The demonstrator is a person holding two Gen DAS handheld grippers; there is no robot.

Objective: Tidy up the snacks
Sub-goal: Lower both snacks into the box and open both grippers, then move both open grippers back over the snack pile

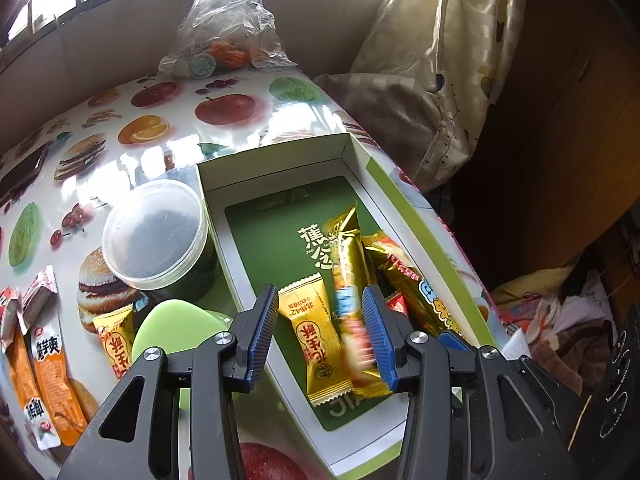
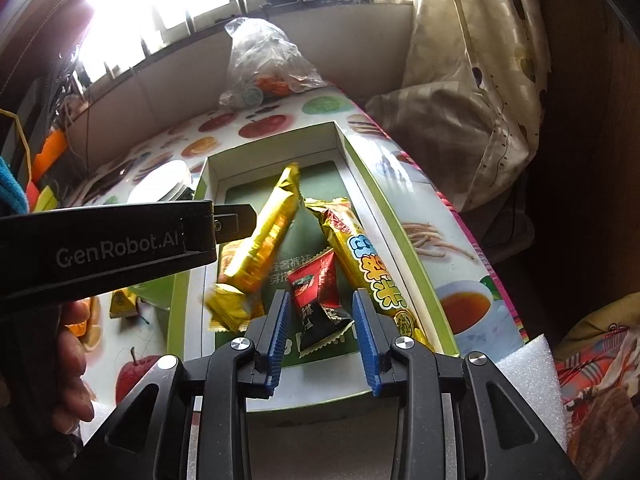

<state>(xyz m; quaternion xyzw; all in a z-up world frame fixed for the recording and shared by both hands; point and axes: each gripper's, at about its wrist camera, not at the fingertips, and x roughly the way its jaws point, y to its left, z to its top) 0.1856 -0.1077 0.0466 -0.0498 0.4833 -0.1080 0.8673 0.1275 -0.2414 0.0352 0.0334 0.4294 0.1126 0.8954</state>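
Observation:
A shallow white and green box (image 1: 356, 160) (image 2: 336, 136) lies open on the table. In it are a long gold snack bar (image 1: 352, 300) (image 2: 260, 236), blurred and tilted, a second gold bar (image 1: 416, 280) (image 2: 368, 264), a small yellow candy pack (image 1: 316, 336) and a red and black pack (image 2: 316, 300). My left gripper (image 1: 324, 330) is open over the box; the blurred bar lies against its right finger (image 1: 378, 340). My right gripper (image 2: 320, 338) is open above the box's near end, over the red pack. The left gripper's body (image 2: 120, 240) crosses the right wrist view.
On the fruit-print table: a round lidded tub (image 1: 154, 232), a green lid (image 1: 172, 328), another yellow candy (image 1: 118, 336), orange snack packs (image 1: 44, 380), and a clear plastic bag (image 1: 224, 28) at the far edge. Curtain and bedding lie to the right.

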